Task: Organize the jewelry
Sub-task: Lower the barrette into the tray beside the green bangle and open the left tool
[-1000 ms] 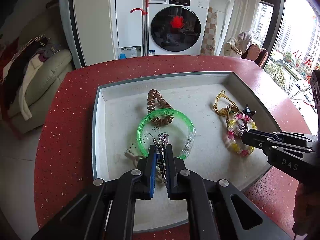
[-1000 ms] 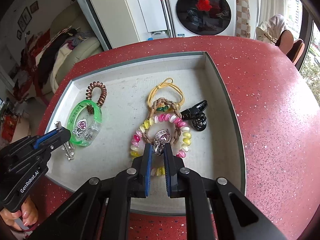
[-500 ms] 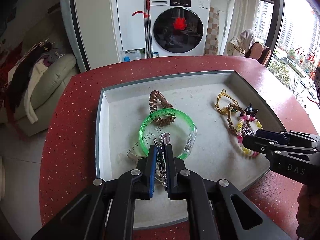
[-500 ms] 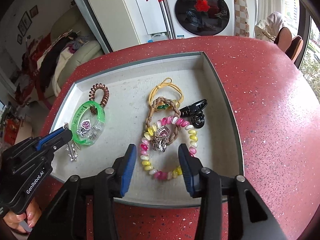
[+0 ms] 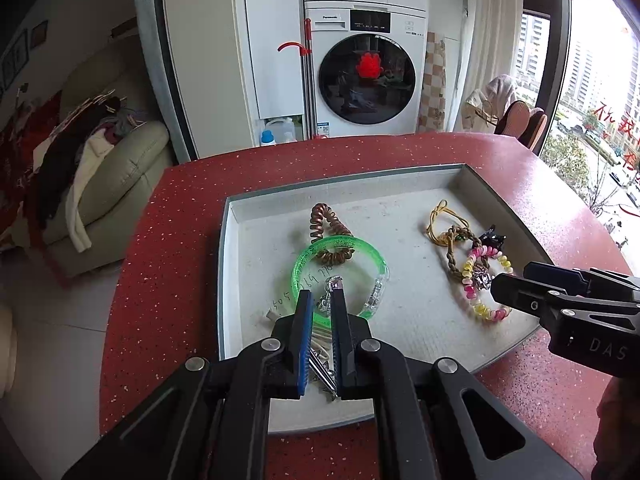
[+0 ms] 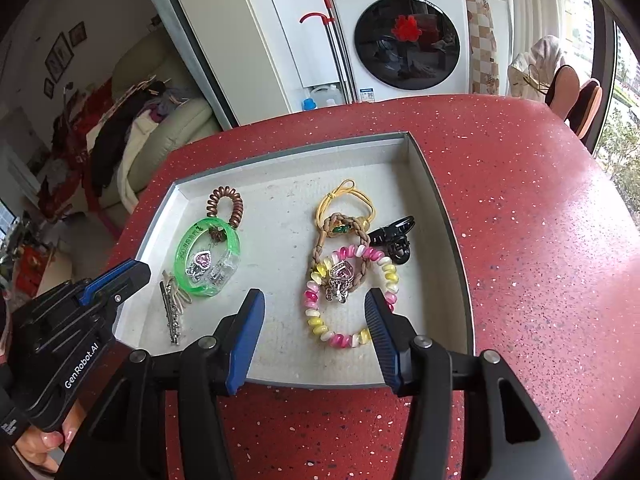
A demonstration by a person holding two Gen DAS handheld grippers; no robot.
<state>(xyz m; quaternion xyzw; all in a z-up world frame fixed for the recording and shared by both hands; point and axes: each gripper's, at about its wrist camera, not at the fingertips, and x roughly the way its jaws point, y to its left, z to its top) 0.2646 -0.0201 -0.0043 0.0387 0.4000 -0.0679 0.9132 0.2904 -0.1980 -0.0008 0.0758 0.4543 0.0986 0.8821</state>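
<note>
Over by the tray's (image 6: pixel 448 216) near-left corner, the left gripper (image 5: pixel 321 300) looks nearly closed, though I can't tell if it's actually pinching the hairpins (image 6: pixel 173 312). Lifting could snag the green bangle (image 6: pixel 208 258). The right gripper (image 6: pixel 314 312) has let go and spread wide, dropping its heart pendant (image 6: pixel 340 276) onto the bead bracelet (image 6: pixel 348 300) near the right edge.

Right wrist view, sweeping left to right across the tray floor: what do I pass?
Silver hair clips → green bangle → pink-and-yellow bead bracelet → black claw clip.
</note>
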